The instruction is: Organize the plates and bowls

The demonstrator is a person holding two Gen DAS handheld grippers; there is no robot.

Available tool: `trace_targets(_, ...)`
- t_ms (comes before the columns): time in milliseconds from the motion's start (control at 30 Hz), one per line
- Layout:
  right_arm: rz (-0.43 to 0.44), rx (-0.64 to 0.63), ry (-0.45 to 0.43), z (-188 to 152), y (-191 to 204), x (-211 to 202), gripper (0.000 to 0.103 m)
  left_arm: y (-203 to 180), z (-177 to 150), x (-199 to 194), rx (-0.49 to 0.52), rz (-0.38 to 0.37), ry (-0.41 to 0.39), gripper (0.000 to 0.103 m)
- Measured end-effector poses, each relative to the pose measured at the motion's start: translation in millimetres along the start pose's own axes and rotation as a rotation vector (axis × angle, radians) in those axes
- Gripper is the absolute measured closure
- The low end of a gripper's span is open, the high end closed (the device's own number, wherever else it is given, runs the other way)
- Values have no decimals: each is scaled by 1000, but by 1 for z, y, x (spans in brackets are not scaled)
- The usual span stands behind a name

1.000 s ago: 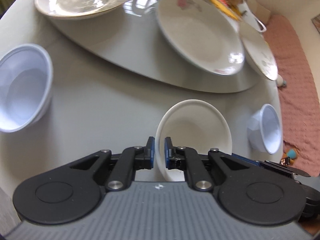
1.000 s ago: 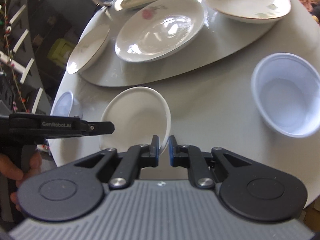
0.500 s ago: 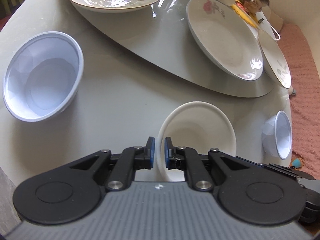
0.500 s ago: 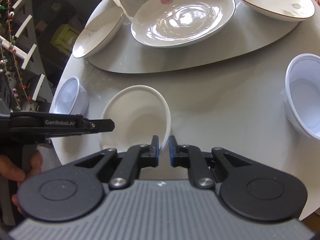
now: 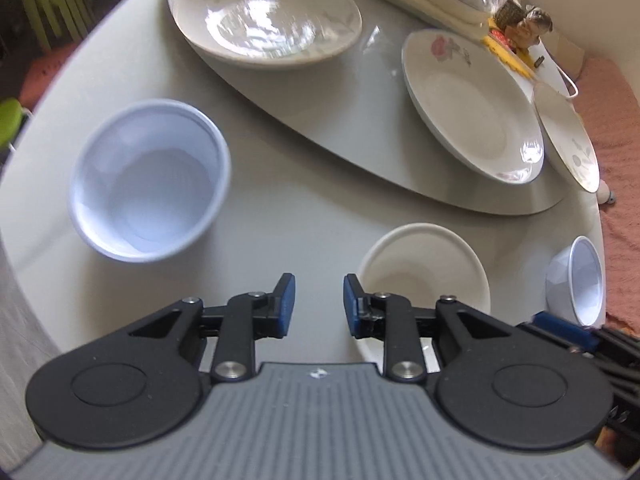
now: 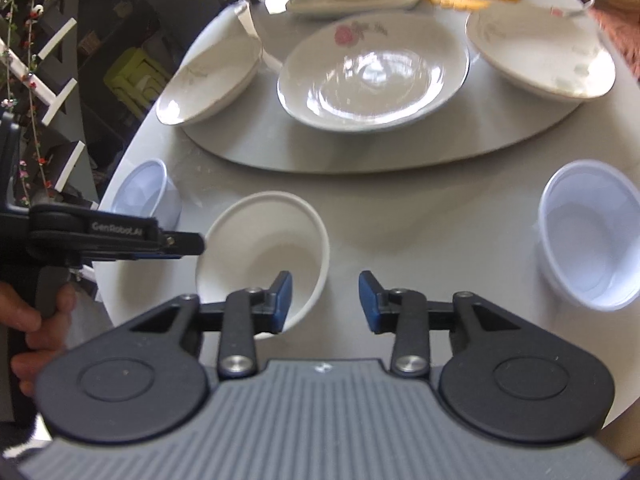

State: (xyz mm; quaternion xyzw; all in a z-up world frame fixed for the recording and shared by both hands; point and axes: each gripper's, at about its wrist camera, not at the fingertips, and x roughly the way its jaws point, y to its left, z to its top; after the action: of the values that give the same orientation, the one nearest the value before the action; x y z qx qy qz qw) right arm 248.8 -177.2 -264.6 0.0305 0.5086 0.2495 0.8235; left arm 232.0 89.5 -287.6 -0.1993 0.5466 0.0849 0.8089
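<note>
A plain white bowl (image 5: 424,268) (image 6: 260,248) sits upright on the grey table near its front edge. My left gripper (image 5: 318,304) has its jaws opening with nothing between the pads; the bowl's rim lies just right of the right finger. My right gripper (image 6: 325,300) is also opening. Its left finger overlaps the bowl's near rim, and neither pad presses on the rim. In the right wrist view the left gripper (image 6: 196,245) reaches in from the left, above the bowl's far rim, held by a hand (image 6: 36,320).
A large bluish plastic bowl (image 5: 148,180) (image 6: 588,236) and a small one (image 5: 580,284) (image 6: 144,192) flank the white bowl. A raised turntable (image 5: 304,116) (image 6: 320,152) carries three plates, one with a rose print (image 5: 476,112) (image 6: 372,76). Clutter stands behind.
Both grippers were shut on the white bowl's rim and have let go and opened. Both have drawn back and up a little, and the bowl stays on the table.
</note>
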Motion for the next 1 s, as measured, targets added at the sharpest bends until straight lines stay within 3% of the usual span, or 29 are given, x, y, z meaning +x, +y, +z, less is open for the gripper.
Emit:
trace_targets(367,-25,-51,-134,17,14,-62,64,-1,2,-83,7,-10,-113,73)
trace_targets(633,-10,5,-226,32,30,-110,64,1,12,-145,29,-79,-125,73)
trace_targets(833,-52,13,-305,27,55,-132,64,-2,4,-180,82,-160,-191,73)
trace_targets(1000,-110,75,-288,15,67,-133,63,-7,-12,-196,148,-172,-217,73)
